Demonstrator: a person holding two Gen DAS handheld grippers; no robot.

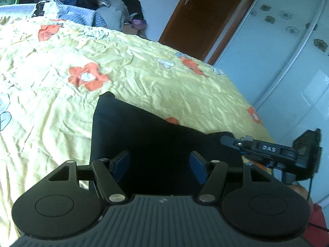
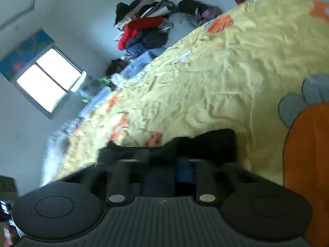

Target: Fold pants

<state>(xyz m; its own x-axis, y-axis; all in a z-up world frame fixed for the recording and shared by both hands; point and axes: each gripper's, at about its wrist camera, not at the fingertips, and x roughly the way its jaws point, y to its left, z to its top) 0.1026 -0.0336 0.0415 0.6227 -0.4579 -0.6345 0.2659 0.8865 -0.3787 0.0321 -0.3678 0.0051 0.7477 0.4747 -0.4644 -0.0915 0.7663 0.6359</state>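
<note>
The left gripper (image 1: 160, 164) hovers released over the dark pants (image 1: 131, 127). The right gripper (image 1: 226, 140) is clenched at their edge, whether gripping cloth is unclear. Next: likely carrying that edge over.

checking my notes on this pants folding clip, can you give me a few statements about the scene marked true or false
1. The pants are dark and lie on a yellow flowered bedspread. True.
2. The left gripper is clamped shut on the fabric. False: its jaws stand open above the pants.
3. The right gripper has its fingers close together at a bunch of dark cloth. True.
4. The door is white. False: it is brown wood.
</note>
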